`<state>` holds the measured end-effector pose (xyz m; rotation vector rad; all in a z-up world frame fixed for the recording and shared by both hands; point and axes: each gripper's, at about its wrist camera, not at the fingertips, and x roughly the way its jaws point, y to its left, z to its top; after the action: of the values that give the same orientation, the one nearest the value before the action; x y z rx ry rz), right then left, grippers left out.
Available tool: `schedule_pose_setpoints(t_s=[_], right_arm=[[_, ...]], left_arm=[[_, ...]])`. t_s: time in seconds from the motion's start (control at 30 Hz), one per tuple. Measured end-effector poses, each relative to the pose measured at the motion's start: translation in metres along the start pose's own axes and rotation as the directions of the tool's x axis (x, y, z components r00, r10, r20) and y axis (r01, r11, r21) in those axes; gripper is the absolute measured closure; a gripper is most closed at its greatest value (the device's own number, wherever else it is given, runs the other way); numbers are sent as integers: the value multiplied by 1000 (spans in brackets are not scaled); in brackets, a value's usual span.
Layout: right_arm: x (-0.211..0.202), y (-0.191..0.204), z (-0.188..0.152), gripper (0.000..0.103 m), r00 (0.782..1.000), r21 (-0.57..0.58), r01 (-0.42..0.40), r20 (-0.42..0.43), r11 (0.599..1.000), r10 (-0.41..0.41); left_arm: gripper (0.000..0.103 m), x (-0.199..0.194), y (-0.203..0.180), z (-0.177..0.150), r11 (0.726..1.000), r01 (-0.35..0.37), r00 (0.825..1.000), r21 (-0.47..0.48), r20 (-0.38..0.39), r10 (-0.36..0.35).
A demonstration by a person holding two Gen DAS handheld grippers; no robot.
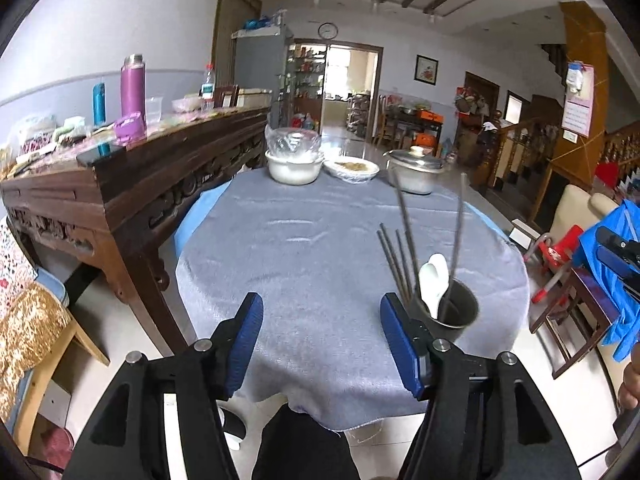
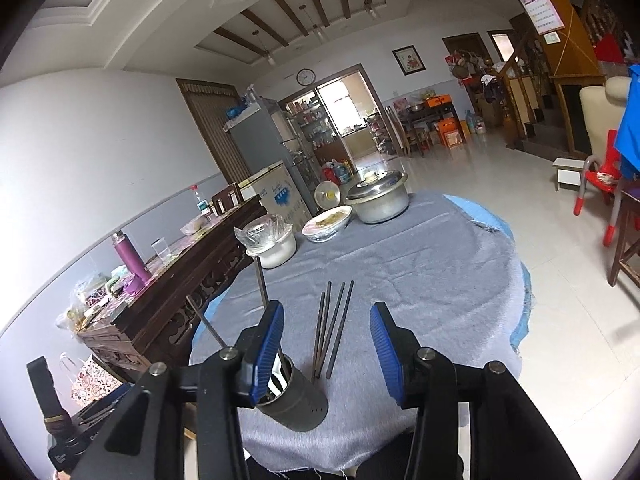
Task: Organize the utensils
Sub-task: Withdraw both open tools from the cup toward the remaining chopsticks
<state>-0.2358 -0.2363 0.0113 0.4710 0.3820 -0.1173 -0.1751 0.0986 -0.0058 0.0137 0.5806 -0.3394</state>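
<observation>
A dark metal utensil cup (image 1: 450,312) stands near the front right of the round table's grey cloth (image 1: 312,248). It holds white spoons (image 1: 434,280) and two upright chopsticks (image 1: 460,220). Several dark chopsticks (image 1: 394,260) lie on the cloth just beyond it. My left gripper (image 1: 322,340) is open and empty, left of the cup. In the right wrist view the cup (image 2: 294,398) sits behind the left finger of my open, empty right gripper (image 2: 326,350), and the loose chopsticks (image 2: 332,328) lie between its fingers.
At the table's far edge stand a white covered bowl (image 1: 294,160), a plate of food (image 1: 352,168) and a lidded metal pot (image 1: 414,170). A dark wooden sideboard (image 1: 132,184) with bottles runs along the left. Chairs (image 1: 568,292) stand to the right.
</observation>
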Motion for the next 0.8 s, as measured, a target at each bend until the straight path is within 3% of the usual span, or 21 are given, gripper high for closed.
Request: schedule_pose_setpoints(t_s=[0.33, 0.8], right_arm=[[-36, -15, 2, 55, 999, 32, 22, 46, 999, -24], [-19, -27, 9, 55, 999, 54, 51, -1, 997, -51]], left_arm=[[38, -27, -11, -1, 998, 6, 1000, 59, 13, -7], [36, -15, 13, 34, 999, -18, 998, 27, 61, 17]])
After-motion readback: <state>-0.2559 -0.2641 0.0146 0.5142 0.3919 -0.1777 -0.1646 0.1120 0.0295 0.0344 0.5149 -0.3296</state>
